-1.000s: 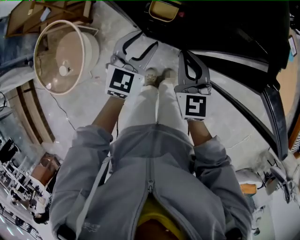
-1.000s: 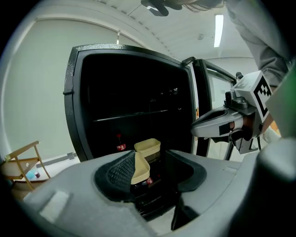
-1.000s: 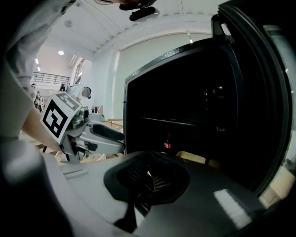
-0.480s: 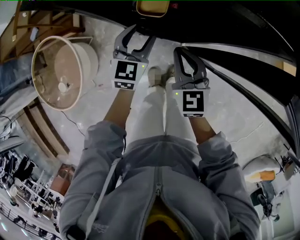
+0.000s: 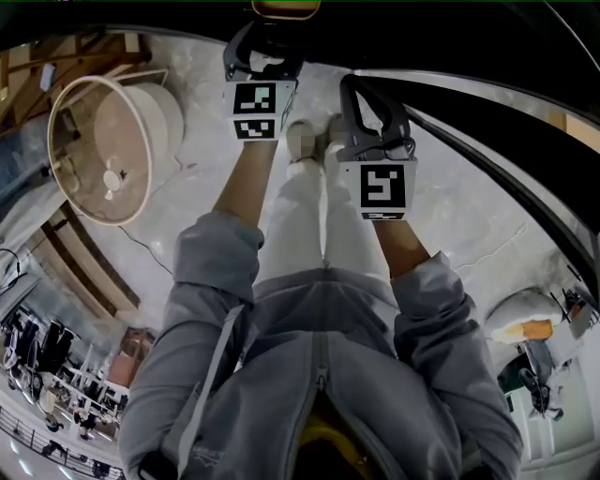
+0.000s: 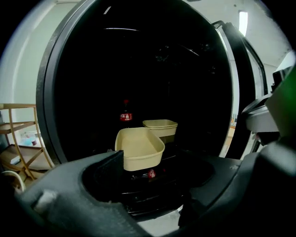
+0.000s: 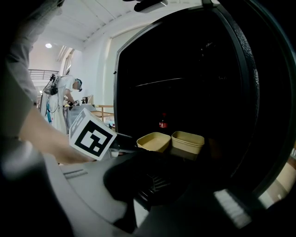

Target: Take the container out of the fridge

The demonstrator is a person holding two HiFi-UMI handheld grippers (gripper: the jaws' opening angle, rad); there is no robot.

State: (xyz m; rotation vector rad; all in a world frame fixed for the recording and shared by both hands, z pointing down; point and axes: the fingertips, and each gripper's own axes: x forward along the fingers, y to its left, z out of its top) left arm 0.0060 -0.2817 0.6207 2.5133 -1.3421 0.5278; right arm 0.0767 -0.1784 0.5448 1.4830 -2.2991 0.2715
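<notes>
The fridge [image 6: 138, 69] stands open and dark inside. An open beige container [image 6: 138, 148] sits at the front of its shelf, with a second beige container [image 6: 160, 127] behind it. My left gripper [image 6: 152, 185] reaches toward the front one. Its jaws are opening and the container lies just beyond them, untouched. In the head view the left gripper [image 5: 267, 42] is stretched forward under the container [image 5: 286, 7]. My right gripper [image 5: 361, 89] hangs back, fingertips together and empty. Its view shows both containers [image 7: 153, 141], [image 7: 187, 141].
A cola bottle [image 6: 126, 115] stands at the back of the fridge and another [image 6: 150, 173] lies below the shelf. The fridge door [image 6: 240, 92] stands open on the right. A round cream tub [image 5: 103, 150] and wooden shelving [image 6: 18, 134] are to the left. A person [image 7: 69, 90] stands far off.
My left gripper has moved forward toward the fridge shelf and its jaws have spread wider. The right gripper has advanced only slightly.
</notes>
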